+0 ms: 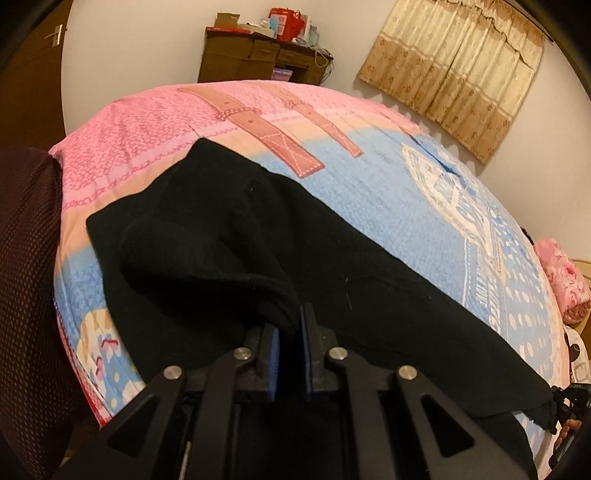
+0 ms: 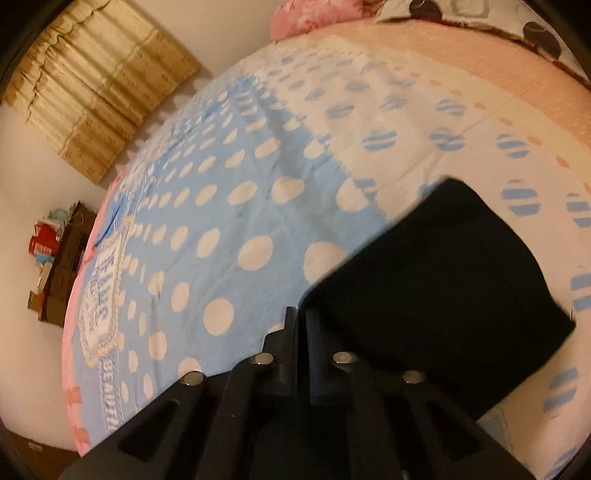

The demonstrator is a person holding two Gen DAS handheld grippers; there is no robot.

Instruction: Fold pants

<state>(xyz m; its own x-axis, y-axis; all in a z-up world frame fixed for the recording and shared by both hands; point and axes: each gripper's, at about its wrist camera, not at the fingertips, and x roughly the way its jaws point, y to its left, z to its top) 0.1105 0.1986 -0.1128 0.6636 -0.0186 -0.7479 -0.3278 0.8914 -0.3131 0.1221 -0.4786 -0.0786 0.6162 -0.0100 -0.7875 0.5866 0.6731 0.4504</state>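
Observation:
Black pants (image 1: 258, 229) lie lengthwise across the bed's patterned sheet (image 1: 369, 206). My left gripper (image 1: 290, 325) is shut on a raised fold of the black cloth, which runs up between its blue pads (image 1: 274, 354). At the far right edge of the left wrist view, the other end of the pants reaches my right gripper (image 1: 565, 402). In the right wrist view the right gripper (image 2: 297, 317) has its fingers pressed together on the corner of the black leg end (image 2: 443, 277), which hangs a little off the dotted sheet (image 2: 240, 221).
A dark mesh chair back (image 1: 26, 277) stands at the bed's left. A cluttered brown desk (image 1: 258, 55) and a beige curtain (image 1: 454, 70) are along the far wall. A pink floral pillow (image 1: 561, 273) and a spotted pillow (image 2: 517, 22) lie at the bed's head.

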